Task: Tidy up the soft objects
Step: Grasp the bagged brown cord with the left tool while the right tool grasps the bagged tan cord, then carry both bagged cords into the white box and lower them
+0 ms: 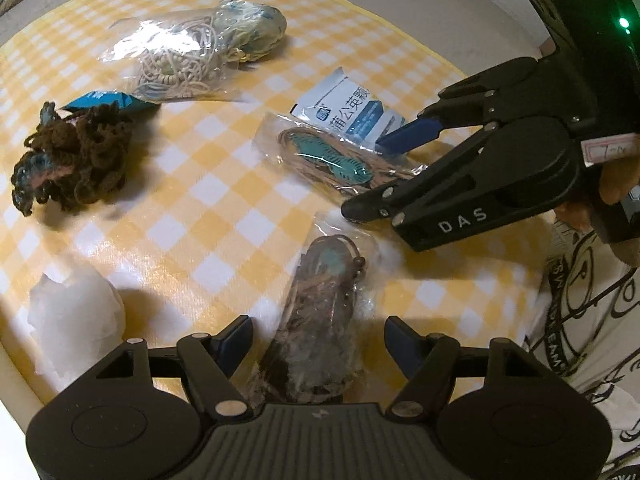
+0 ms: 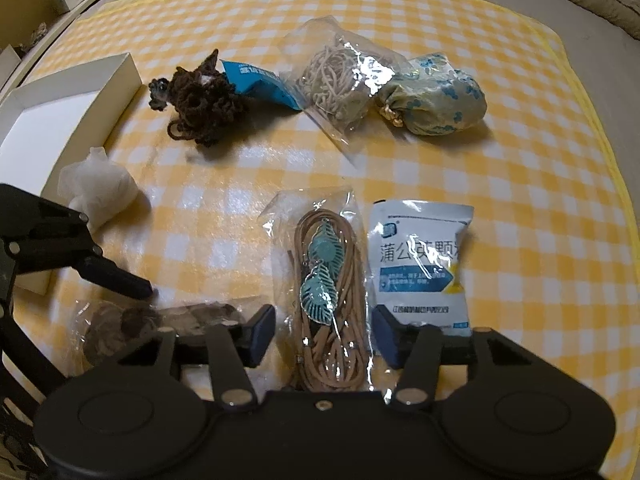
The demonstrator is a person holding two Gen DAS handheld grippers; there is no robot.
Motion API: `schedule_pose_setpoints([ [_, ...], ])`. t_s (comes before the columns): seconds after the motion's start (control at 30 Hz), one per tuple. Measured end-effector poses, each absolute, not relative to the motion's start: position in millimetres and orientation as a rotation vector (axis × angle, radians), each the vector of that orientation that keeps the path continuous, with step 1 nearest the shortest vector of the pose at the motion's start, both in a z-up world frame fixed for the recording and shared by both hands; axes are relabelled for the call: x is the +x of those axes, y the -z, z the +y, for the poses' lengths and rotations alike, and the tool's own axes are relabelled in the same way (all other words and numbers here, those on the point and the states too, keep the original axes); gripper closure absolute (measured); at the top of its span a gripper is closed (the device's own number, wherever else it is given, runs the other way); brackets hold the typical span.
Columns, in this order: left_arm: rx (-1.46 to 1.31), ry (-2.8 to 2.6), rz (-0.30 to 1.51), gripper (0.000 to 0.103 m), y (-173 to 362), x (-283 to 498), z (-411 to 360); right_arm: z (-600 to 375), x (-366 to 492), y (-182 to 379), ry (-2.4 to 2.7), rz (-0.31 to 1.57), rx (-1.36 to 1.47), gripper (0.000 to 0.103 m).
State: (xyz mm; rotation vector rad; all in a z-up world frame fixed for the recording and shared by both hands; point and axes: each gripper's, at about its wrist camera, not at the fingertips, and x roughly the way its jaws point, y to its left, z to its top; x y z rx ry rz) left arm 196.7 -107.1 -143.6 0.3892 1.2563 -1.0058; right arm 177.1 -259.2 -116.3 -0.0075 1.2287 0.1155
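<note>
My left gripper (image 1: 319, 338) is open, its fingers either side of a clear bag of dark brown cord (image 1: 320, 316) lying on the yellow checked cloth (image 1: 192, 216). My right gripper (image 2: 324, 330) is open around a clear bag of tan cord with teal leaf charms (image 2: 326, 292); it shows in the left wrist view (image 1: 324, 160) too. A white sachet with blue print (image 2: 420, 260) lies just right of that bag. Farther off lie a brown yarn clump (image 2: 200, 104), a blue packet (image 2: 260, 84), a bag of cream cord (image 2: 340, 76) and a floral cloth pouch (image 2: 436, 100).
A white open box (image 2: 52, 128) stands at the left edge of the cloth. A white crumpled tissue-like wad (image 2: 98, 188) lies beside it. The left gripper's finger (image 2: 116, 278) reaches in from the left. A person's printed shirt (image 1: 592, 320) is at the right.
</note>
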Motion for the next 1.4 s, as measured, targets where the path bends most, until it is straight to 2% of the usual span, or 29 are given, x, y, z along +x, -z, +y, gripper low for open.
schedule_pose_setpoints([
  [0.07, 0.409, 0.989, 1.246, 0.037, 145.1, 196.6, -109.0, -259.5, 177.6, 119.5, -0.110, 1.235, -0.031, 0.040],
  [0.17, 0.424, 0.936, 1.207, 0.050, 145.6, 194.7, -110.9, -260.7, 178.2, 121.9, -0.111, 1.240, -0.042, 0.039],
  [0.23, 0.423, 0.921, 1.198, 0.054, 144.6, 194.6, -111.3, -262.0, 179.1, 121.0, -0.113, 1.246, -0.030, 0.045],
  [0.33, 0.407, 0.901, 1.196, 0.060, 142.6, 193.4, -109.0, -263.7, 179.1, 116.7, -0.112, 1.241, -0.010, 0.058],
  [0.4, 0.390, 0.883, 1.199, 0.064, 140.8, 193.4, -106.0, -264.9, 179.1, 112.3, -0.108, 1.226, -0.002, 0.071],
  [0.47, 0.369, 0.863, 1.198, 0.067, 138.1, 192.9, -101.9, -267.1, 179.5, 108.2, -0.103, 1.218, 0.025, 0.076],
  [0.73, 0.290, 0.760, 1.155, 0.068, 120.9, 193.0, -80.8, -266.3, 174.8, 95.1, -0.087, 1.177, 0.053, 0.078],
  [1.4, -0.017, 0.417, 0.886, 0.068, 33.5, 204.9, 11.1, -235.8, 183.0, 24.0, -0.066, 0.937, 0.194, 0.078],
])
